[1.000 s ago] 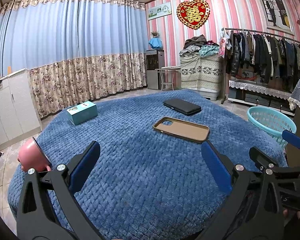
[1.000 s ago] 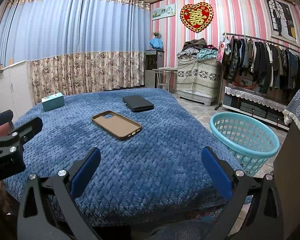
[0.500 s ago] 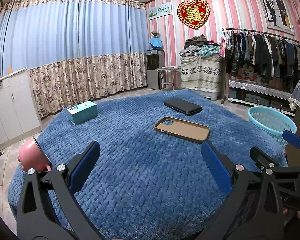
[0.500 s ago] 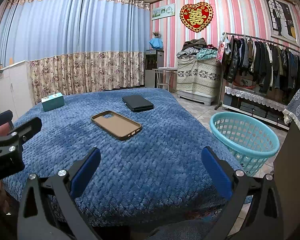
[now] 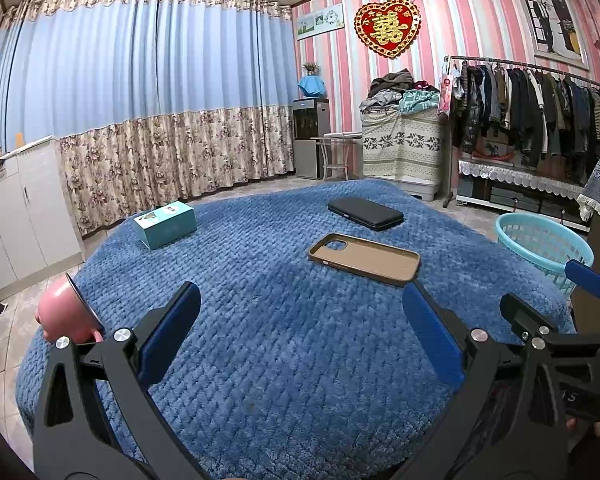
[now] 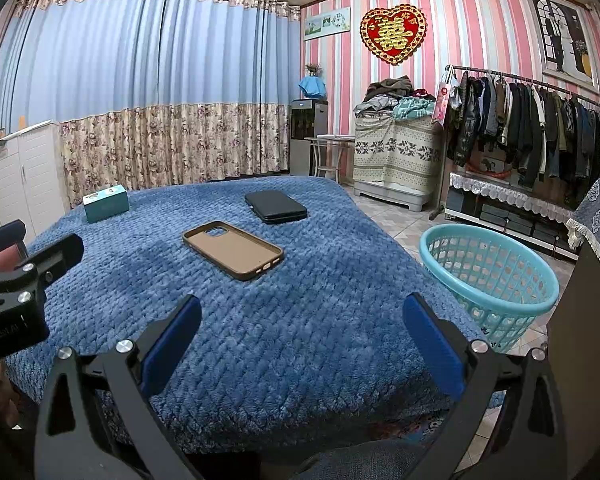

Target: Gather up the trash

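Two tongs, left tongs (image 5: 300,328) and right tongs (image 6: 302,340), both spread wide and empty; on the quilted blue bed (image 5: 284,344), centre frame — one tan phone case (image 5: 364,258), one black wallet (image 5: 365,213), one teal box (image 5: 165,224); one perforated plastic basket (image 6: 490,276) on the floor, right.

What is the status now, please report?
Left gripper open, empty. Right gripper open, empty. Phone case, black wallet, teal box on bed; basket beside it. Nothing blocking.
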The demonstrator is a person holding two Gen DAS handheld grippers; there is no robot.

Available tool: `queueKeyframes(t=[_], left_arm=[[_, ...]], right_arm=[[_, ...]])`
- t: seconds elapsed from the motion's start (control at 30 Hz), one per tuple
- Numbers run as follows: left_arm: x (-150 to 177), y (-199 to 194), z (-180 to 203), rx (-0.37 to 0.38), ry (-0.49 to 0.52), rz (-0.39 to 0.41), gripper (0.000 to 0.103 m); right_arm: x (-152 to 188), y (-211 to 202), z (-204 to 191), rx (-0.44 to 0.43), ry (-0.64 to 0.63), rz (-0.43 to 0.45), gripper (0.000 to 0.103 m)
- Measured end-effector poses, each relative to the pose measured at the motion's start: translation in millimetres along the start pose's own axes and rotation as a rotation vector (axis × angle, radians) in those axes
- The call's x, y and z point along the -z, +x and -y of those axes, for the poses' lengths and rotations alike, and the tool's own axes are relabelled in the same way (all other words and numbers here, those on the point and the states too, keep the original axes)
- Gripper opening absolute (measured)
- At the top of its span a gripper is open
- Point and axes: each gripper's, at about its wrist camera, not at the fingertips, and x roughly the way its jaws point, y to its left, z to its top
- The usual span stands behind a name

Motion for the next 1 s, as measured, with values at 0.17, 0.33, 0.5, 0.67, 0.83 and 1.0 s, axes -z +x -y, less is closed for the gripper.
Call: queueKeyframes(t=[0.17,0.33,0.5,0.67,0.83,1.0], left_arm=[[-0.1,1.1,-0.4,0.000,0.000,0.001,0.098],[0.4,0.5,0.0,-0.001,-0.003,-0.004,0.098],[2.2,3.5,-0.3,-0.003,-0.003,-0.009,0.098],[2.5,4.6,-1.1,-0.002,-0.003,-0.007,0.098],[3.3,3.7,0.4,-0.003,-0.002,-0.008,0.098],[3.4,4.7,-0.2,-0.003,-0.002,-0.007,0.098]], right_arm=[[-0.4,0.1,-0.2,0.000,-0.001,-0.001,0.098],[-0.3,0.2,-0.6,0.000,-0.001,0.000,0.098],[-0.2,0.4,-0.7,0.001,0.000,-0.001,0.098],[-0.1,0.3,-0.6,0.001,-0.001,0.000,0.098],[-0.1,0.5,-0.6,0.001,-0.001,0.000,0.098],[0.0,0.4,-0.6,0.001,-0.002,0.000,0.098]])
